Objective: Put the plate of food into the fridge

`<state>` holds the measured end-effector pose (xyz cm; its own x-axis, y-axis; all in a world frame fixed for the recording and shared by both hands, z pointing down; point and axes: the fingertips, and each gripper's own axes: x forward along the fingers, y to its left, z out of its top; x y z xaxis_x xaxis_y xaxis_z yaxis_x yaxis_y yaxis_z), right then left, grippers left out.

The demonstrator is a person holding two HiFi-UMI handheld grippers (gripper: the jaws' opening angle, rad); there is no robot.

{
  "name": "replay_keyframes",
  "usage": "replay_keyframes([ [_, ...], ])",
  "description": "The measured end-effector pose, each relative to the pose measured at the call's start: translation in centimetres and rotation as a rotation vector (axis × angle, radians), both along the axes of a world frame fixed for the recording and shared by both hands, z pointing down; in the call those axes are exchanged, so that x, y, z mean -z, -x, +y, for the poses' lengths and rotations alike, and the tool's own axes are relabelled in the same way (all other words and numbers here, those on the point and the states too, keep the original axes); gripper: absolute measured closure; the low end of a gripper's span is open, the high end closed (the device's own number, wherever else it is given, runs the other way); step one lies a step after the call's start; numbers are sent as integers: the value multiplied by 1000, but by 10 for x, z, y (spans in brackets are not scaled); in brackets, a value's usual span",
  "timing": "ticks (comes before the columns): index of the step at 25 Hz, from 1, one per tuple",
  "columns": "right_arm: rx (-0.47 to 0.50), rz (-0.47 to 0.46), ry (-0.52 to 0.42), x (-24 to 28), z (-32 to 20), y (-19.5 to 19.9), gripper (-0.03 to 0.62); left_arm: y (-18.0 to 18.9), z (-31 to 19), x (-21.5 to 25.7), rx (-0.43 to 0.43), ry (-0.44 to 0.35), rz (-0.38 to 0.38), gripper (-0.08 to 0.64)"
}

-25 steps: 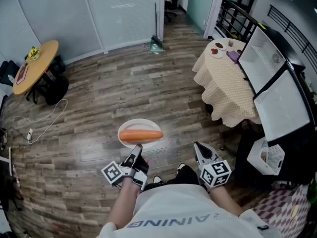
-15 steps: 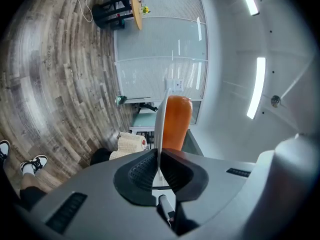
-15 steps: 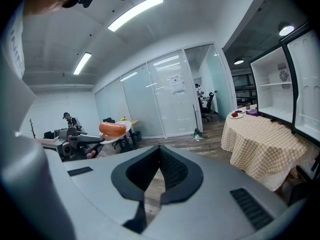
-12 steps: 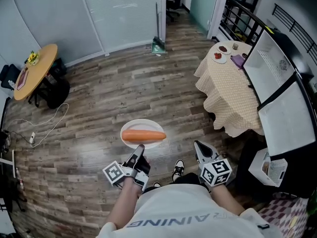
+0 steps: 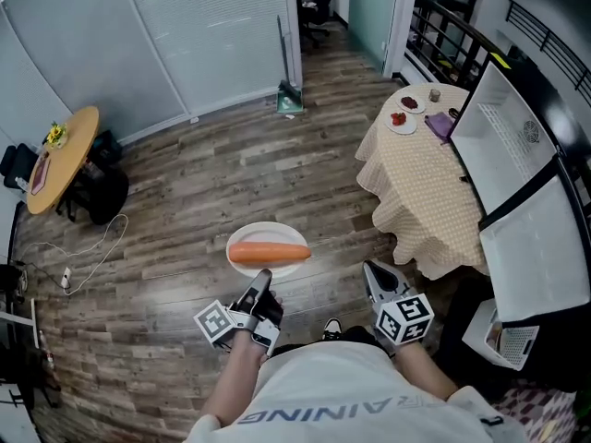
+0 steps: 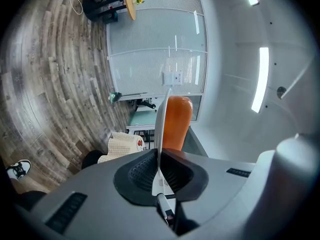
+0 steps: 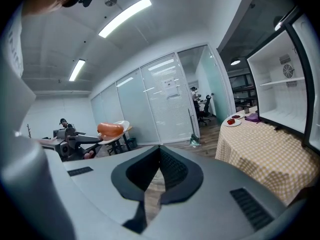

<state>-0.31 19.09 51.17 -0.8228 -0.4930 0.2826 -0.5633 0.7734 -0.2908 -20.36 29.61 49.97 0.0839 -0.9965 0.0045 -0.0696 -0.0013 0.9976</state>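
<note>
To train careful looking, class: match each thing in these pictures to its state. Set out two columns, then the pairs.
Things:
1 plate
2 fridge
3 right hand-held gripper
4 checked-cloth table

States:
a holds nothing
b stands open
c carries orange food
d bears small dishes

Pairs: 1-c, 2-b, 3-a, 4-d

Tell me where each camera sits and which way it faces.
Head view: on the head, looking steeply down at the floor; shirt, left gripper and right gripper show.
Left gripper view: along its jaws, shut on the plate rim, towards the glass wall.
Right gripper view: along its closed, empty jaws; table and open fridge at right.
Shared: all three show the orange food.
</note>
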Motion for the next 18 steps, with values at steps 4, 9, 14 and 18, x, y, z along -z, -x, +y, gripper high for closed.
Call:
replay_keyframes([
  [4, -2, -4, 7, -5, -29, -5, 572, -7, -29, 2, -1, -5, 43, 535],
  [9, -25, -18, 24, -12, -59, -11, 572, -11, -59, -1, -15, 10, 26, 535],
  [14, -23, -16, 31, -17, -83, 3, 572, -4, -85, -4, -25, 12, 59, 535],
  [18, -46, 0, 32, -23, -107, 13, 572, 8, -116, -11, -55, 15, 75, 535],
])
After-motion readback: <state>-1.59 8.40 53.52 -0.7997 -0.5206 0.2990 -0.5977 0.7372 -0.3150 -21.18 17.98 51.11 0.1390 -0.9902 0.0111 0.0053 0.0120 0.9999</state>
